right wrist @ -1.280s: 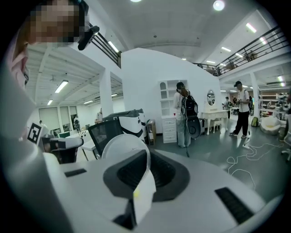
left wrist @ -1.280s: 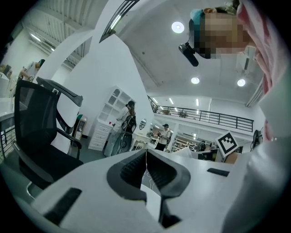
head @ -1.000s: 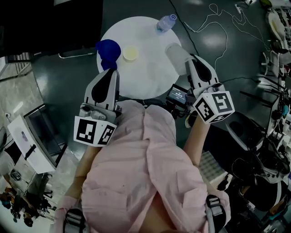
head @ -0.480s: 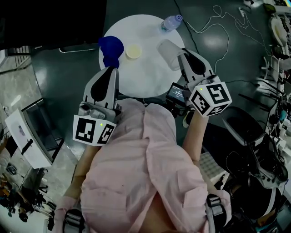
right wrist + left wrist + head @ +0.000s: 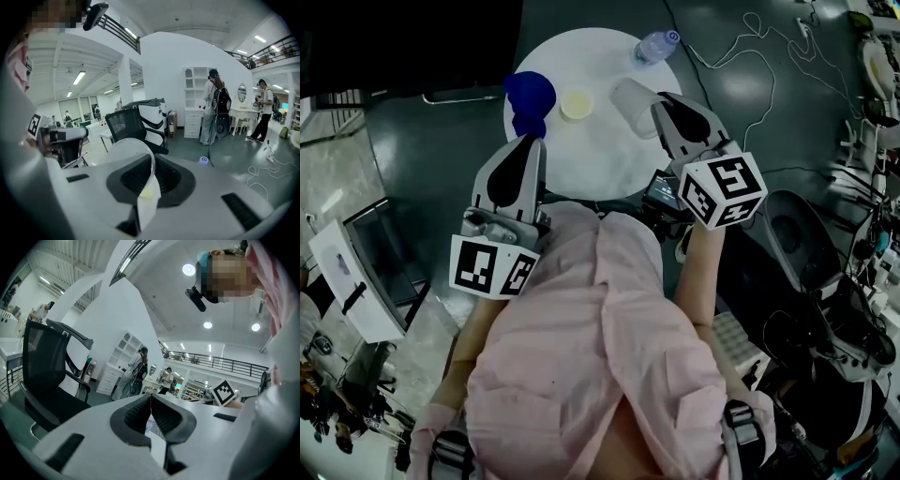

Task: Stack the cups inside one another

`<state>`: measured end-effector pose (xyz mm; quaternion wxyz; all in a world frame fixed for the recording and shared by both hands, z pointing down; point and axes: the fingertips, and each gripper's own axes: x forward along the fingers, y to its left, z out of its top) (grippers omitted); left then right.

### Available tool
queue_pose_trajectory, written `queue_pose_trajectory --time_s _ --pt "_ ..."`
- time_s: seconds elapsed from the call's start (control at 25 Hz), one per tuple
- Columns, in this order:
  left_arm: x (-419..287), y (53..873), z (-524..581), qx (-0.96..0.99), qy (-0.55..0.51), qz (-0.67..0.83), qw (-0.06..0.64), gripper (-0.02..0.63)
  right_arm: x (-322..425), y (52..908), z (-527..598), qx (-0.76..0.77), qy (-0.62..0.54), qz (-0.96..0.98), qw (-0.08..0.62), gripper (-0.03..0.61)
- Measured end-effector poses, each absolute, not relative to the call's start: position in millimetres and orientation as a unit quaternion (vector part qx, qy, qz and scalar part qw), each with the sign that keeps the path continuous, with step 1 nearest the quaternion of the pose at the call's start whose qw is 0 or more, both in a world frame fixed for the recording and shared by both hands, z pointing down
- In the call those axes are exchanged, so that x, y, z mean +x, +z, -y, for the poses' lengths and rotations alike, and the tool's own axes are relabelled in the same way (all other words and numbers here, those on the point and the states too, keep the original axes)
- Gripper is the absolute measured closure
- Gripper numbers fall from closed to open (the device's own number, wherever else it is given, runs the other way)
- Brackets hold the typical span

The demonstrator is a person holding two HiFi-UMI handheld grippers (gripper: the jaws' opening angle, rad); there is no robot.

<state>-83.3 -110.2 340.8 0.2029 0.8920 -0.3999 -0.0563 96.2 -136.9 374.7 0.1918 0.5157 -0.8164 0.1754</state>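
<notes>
Translucent cup, clamped by its wall in the right gripper's jaws, was held tilted over the white worktop near the blue cup, probably for nesting; left gripper jaws clenched, empty.

Near half of round table bare: open for approach. Far half, 3 obstacles: blue cup at left rim, yellow cup just beside it, bottle at far-right rim. Gap between yellow cup and bottle partly filled by clear cup, clamped in right gripper.
</notes>
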Motion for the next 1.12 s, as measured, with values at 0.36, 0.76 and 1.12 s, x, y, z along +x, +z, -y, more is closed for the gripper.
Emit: queue_pose_trajectory --time_s 0.36,0.76,1.12 --pt "-79.2 341.8 111.1 0.894 -0.051 0.396 0.205 0.595 88.9 390.8 142.1 0.497 0.176 0.820 0.223 0.538" --pt "-81.1 342.7 109.7 0.893 -0.050 0.397 0.207 0.595 75.5 411.6 146.0 0.469 0.186 0.827 0.249 0.538" --pt "-83.5 343.1 111.7 0.890 -0.051 0.401 0.212 0.595 63.0 432.4 154.6 0.436 0.195 0.833 0.280 0.538"
